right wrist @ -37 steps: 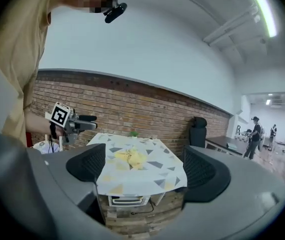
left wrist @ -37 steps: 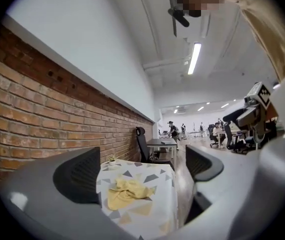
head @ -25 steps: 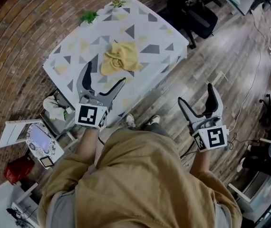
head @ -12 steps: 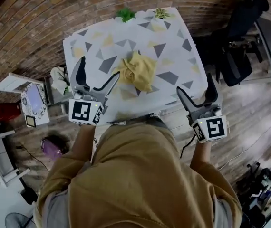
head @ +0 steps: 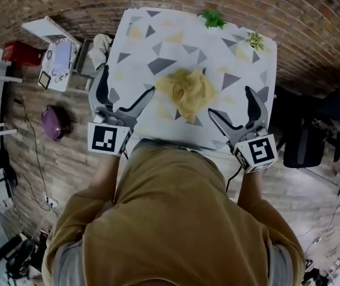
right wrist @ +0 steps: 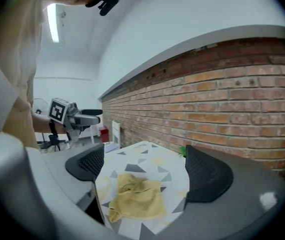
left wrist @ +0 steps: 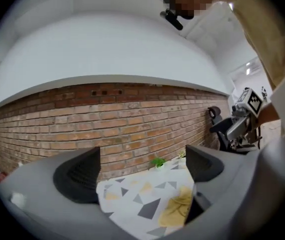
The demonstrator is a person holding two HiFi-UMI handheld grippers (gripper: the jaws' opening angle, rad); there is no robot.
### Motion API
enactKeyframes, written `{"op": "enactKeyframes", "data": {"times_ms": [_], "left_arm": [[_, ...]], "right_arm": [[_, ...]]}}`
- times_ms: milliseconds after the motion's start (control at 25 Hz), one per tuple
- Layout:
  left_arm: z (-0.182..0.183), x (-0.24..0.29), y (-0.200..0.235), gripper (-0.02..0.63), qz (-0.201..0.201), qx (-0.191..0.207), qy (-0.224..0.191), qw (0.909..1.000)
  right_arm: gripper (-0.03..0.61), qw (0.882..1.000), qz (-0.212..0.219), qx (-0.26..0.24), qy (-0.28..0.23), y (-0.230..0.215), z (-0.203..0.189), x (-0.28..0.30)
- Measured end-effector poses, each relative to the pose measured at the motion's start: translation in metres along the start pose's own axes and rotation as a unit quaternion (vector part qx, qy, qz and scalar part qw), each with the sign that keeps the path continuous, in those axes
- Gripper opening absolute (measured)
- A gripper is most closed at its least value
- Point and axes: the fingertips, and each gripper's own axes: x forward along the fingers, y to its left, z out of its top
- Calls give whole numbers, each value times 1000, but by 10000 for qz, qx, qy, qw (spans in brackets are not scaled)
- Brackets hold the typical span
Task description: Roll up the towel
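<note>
The surface (head: 158, 34) is white, printed with grey and yellow triangles, and its far edge lies near a brick wall (head: 265, 5). A yellow towel (head: 189, 91) lies crumpled on it around the middle, somewhat toward the near edge. A green plant (head: 213, 19) and a paler plant (head: 255, 40) stand along the far edge, well apart from the towel.

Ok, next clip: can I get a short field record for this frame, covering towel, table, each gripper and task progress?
towel: yellow, crumpled in a heap on the table, not rolled
table: triangle-patterned cover, against a brick wall
left gripper: jaws apart, empty, short of the towel
right gripper: jaws apart, empty, short of the towel
plants: two small green ones at the far edge
task progress: not begun
</note>
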Motion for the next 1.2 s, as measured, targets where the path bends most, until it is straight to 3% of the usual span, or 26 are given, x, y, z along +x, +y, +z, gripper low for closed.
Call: {"op": "enactKeyframes", "data": {"times_ms": [320,480,680,800,880,1000,1200], "left_arm": [[-21,-70,40,563,1191,-30,398,9921],[-42,-89,42,563,1102,46,567,9923],[-77,-78,32,563,210,-186,816,9963],[-94,-60,3,563,-639,-299,866,9937],[-112,-49,-26,561,-1416,-212,920,9854],[-139,-32,-70,561,-2462,203,927,9646],[-176,-23,-124,561,-3350,471,1317,9318]], "right_arm": [[482,9905,1276,-294,425,43,-15,61],[482,9838,1403,-694,870,60,-37,77],[480,9727,1335,-974,1629,93,-69,67],[480,9703,912,-1134,1933,97,-85,50],[479,9720,643,-1040,2004,102,-96,41],[477,9705,360,-1025,2154,110,-120,33],[474,9686,52,-983,2281,112,-149,31]]}}
